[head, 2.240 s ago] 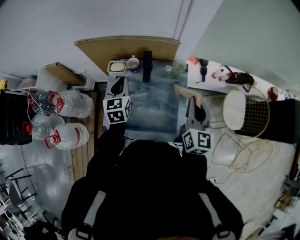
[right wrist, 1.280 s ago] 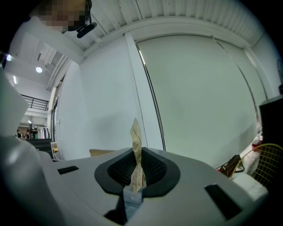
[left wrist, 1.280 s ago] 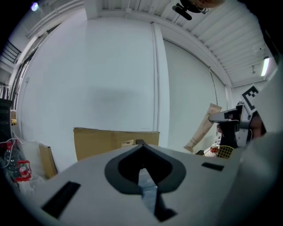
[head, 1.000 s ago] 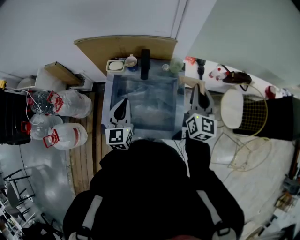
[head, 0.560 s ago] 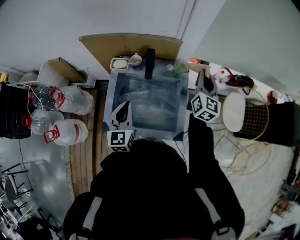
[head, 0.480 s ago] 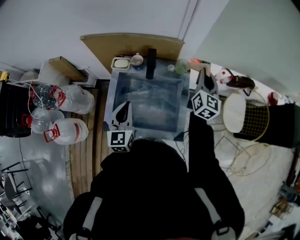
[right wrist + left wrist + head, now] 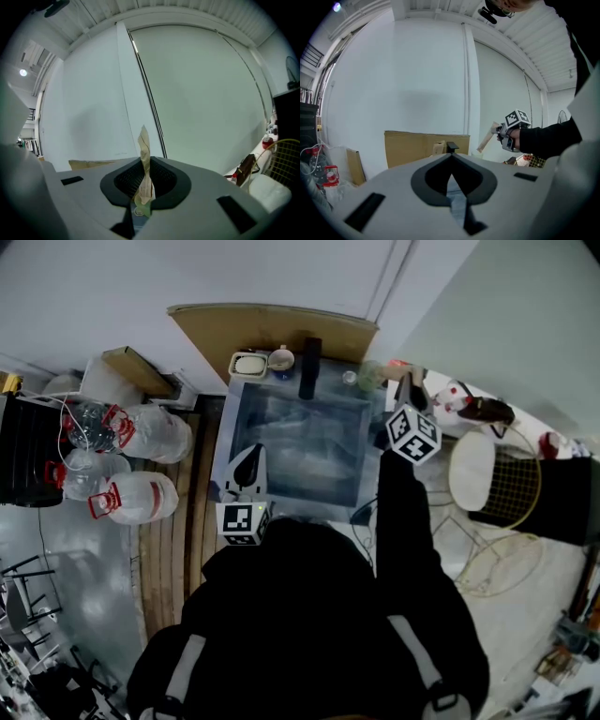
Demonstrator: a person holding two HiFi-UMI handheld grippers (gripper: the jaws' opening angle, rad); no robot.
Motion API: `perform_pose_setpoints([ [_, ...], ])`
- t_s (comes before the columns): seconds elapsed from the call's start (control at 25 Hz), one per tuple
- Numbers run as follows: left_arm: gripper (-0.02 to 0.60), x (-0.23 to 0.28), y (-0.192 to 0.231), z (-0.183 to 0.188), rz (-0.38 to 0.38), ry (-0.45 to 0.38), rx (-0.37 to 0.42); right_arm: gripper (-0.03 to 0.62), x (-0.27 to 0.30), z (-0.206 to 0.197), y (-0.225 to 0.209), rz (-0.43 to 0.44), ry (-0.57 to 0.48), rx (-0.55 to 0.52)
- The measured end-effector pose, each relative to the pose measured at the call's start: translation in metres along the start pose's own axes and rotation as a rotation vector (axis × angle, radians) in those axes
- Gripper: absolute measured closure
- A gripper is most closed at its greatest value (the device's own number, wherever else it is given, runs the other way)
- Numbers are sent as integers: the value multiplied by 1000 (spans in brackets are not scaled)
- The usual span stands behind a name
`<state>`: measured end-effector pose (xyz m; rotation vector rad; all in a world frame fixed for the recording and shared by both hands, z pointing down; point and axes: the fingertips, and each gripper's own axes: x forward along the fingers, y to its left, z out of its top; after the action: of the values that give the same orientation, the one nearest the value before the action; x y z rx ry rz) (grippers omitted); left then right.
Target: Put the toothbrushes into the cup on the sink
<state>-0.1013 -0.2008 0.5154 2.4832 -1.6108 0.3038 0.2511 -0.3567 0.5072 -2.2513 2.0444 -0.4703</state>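
Paper-wrapped toothbrush [image 7: 145, 150], print illegible, in grip of right claw [image 7: 402, 390]; left claw [image 7: 451, 159] pinched together, empty.

This looks like a bare utility or storage room with a washing corner set up in it, not a finished bathroom. Ahead of the left gripper [image 7: 248, 454] a stainless-steel sink [image 7: 228, 432] stands against a plain white wall [image 7: 141, 277], with a cardboard sheet [image 7: 253, 329] propped behind it and a black tap [image 7: 308, 367] and soap dish [image 7: 248, 364] on its back edge. To that gripper's left, big water jugs [image 7: 131, 498] with red handles sit by a slatted wooden floor panel [image 7: 173, 521] and a black rack [image 7: 23, 460]. Right of the right gripper [image 7: 403, 388] are a white stool [image 7: 472, 470] and a wire basket [image 7: 516, 488]. Overhead runs a ribbed panel ceiling [image 7: 534, 37].
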Motion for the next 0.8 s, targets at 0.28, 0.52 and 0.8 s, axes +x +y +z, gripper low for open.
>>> perform_pose_setpoints([
  [0.28,580,0,3,-1,16,14,-4,560,19,-28,-14,-54,78,96],
  [0.52,580,-3,12,-6,32,31,-17,560,24,-39,-19,-99,99,164],
  [0.8,580,-4,10,-9,29,36,-11,560,30,-60,-14,-114,162,117],
])
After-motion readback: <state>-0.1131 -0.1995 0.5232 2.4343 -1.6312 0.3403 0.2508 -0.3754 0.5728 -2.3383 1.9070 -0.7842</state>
